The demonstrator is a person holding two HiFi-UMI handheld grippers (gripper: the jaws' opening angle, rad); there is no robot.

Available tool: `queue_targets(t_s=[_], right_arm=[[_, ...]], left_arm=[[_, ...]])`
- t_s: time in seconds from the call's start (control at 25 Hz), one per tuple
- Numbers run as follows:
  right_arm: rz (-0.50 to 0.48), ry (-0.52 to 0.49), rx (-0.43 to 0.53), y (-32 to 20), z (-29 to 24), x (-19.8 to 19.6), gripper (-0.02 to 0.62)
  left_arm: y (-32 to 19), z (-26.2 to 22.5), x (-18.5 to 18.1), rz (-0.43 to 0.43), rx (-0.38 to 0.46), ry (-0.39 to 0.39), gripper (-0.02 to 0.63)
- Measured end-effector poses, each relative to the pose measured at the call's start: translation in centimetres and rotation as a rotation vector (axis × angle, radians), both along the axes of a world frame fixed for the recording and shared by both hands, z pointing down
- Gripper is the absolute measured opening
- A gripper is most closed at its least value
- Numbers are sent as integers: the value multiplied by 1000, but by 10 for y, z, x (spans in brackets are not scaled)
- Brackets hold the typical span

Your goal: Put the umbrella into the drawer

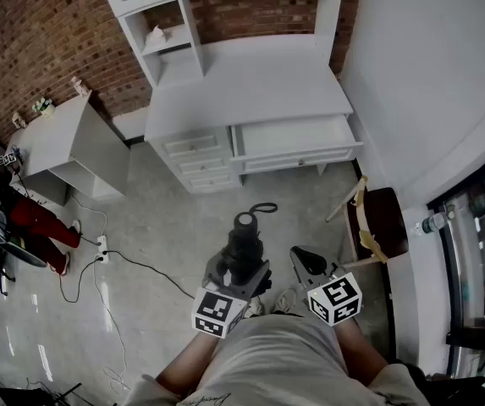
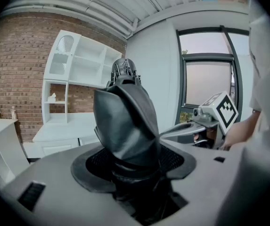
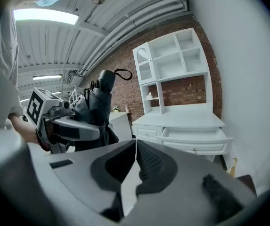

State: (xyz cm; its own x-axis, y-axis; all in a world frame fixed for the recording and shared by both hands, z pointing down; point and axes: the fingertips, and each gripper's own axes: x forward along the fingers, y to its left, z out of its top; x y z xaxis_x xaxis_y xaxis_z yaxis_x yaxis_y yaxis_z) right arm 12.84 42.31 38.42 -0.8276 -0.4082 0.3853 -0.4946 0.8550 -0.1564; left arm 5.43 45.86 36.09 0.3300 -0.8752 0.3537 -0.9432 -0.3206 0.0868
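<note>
Umbrella (image 1: pixel 244 233) in left gripper (image 1: pixel 242 271); open drawer (image 1: pixel 293 138) ahead, chair (image 1: pixel 383 220) seemingly aside.

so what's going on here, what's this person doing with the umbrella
A person is carrying a folded black umbrella, clamped upright in the left tongs. The right tongs are shut and empty. Ahead stands a white desk with one drawer pulled open. The umbrella is not yet in it, and the person is some way off across the floor.
</note>
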Motion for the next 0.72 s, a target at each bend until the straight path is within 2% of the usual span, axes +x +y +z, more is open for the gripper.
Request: queue_targets(t_s=[0.4, 0.72], right_arm=[[-36, -1, 19, -2, -5, -5, 29], [-67, -29, -9, -10, 1, 8, 29]], left_arm=[[-7, -6, -1, -8, 12, -2, 288], [-24, -8, 18, -4, 18, -1, 290]])
